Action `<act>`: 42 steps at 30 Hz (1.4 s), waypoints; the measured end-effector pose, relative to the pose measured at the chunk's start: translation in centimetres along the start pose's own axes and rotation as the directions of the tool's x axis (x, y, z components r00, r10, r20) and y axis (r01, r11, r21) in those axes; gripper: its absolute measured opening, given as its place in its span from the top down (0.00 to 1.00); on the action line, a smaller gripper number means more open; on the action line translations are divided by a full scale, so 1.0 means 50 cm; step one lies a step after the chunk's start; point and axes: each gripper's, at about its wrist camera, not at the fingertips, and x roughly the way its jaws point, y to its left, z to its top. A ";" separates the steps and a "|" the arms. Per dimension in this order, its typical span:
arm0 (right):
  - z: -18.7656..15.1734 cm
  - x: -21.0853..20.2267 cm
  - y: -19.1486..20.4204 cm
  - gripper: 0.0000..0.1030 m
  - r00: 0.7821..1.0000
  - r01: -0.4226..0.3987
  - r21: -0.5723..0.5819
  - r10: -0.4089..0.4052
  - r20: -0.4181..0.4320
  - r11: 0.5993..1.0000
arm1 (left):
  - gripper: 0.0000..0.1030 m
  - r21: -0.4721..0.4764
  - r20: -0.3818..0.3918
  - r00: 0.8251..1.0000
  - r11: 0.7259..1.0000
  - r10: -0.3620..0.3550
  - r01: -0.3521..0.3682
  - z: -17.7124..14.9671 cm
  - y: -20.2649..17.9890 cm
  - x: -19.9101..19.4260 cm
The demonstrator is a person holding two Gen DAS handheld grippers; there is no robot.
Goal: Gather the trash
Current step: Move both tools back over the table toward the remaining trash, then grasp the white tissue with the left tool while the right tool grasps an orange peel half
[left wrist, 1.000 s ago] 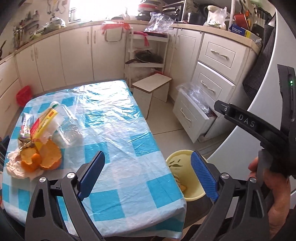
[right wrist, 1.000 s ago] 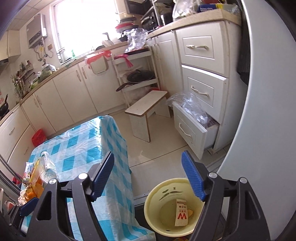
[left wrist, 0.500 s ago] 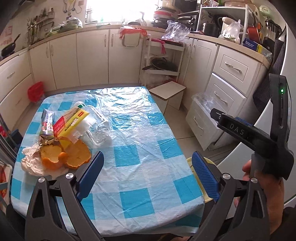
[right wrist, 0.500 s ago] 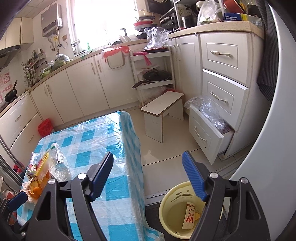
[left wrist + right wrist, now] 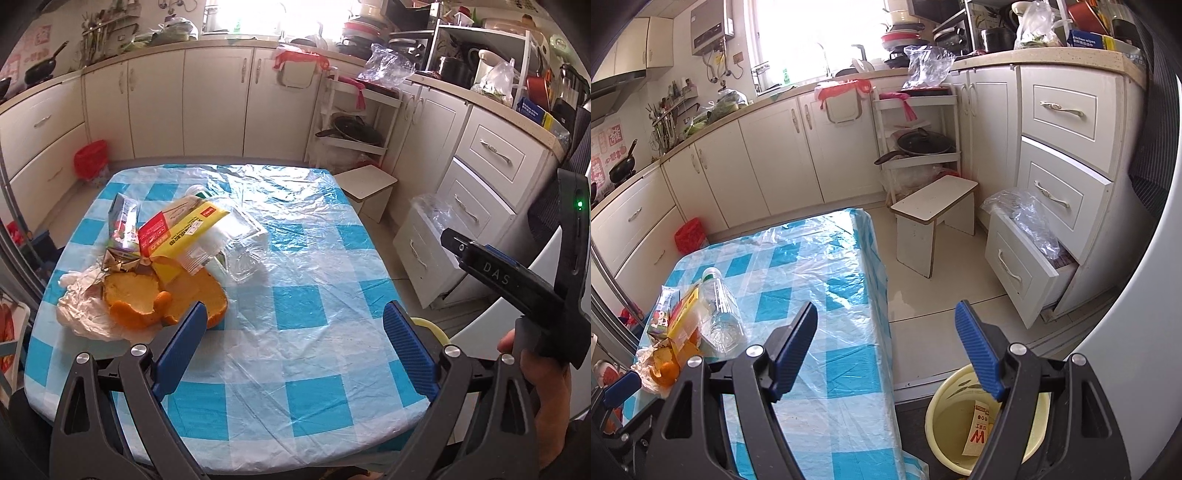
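Observation:
Trash lies in a pile at the left of the blue-checked table (image 5: 303,354): orange peel (image 5: 162,302), crumpled white paper (image 5: 85,314), a yellow and red packet (image 5: 177,236), a small juice carton (image 5: 123,221) and a clear plastic bottle (image 5: 240,247). The pile also shows in the right wrist view, with the bottle (image 5: 720,314) and the peel (image 5: 665,363). My left gripper (image 5: 291,339) is open and empty above the table's near part. My right gripper (image 5: 886,347) is open and empty over the table's right edge. A yellow bin (image 5: 953,417) on the floor holds a paper carton (image 5: 979,432).
A white stool (image 5: 934,218) stands on the floor beyond the table. A lower drawer (image 5: 1019,266) stands open with a plastic bag in it. Cabinets line the back and right walls. A red bin (image 5: 90,158) sits at the far left.
The left gripper has swung left from the bin to over the table, toward the trash pile. The right gripper has risen and turned left a little. Both stay open.

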 end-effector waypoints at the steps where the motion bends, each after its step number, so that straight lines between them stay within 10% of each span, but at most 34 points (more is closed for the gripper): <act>1: 0.000 0.001 0.004 0.28 1.000 -0.003 -0.003 0.003 -0.002 1.000 | 0.11 -0.003 -0.001 1.000 1.000 0.003 -0.003 0.000 0.004 0.001; 12: 0.000 0.017 0.045 0.28 0.999 -0.047 -0.021 0.046 -0.023 0.999 | 0.11 -0.117 0.054 0.989 0.985 0.138 -0.131 0.000 0.149 -0.026; 18: -0.004 0.025 0.084 0.28 0.997 -0.075 -0.056 0.073 -0.037 0.996 | 0.10 -0.328 0.009 0.959 0.907 0.283 -0.264 -0.019 0.347 -0.027; 23: -0.011 0.037 0.119 0.27 0.994 -0.095 -0.091 0.090 -0.055 0.991 | 0.10 -0.452 -0.041 0.964 0.856 0.262 -0.252 -0.037 0.459 -0.002; 30: -0.027 0.059 0.180 0.27 0.988 -0.133 -0.144 0.120 -0.096 0.981 | 0.11 -0.459 -0.047 0.978 0.865 0.204 -0.203 -0.050 0.479 0.039; 36: -0.048 0.081 0.238 0.27 0.979 -0.175 -0.204 0.148 -0.142 0.963 | 0.63 -0.459 -0.073 0.985 0.872 0.155 -0.171 -0.053 0.494 0.075; 42: -0.071 0.099 0.278 0.27 0.968 -0.211 -0.243 0.167 -0.187 0.947 | 0.74 -0.466 -0.056 0.989 0.873 0.136 -0.147 -0.057 0.515 0.059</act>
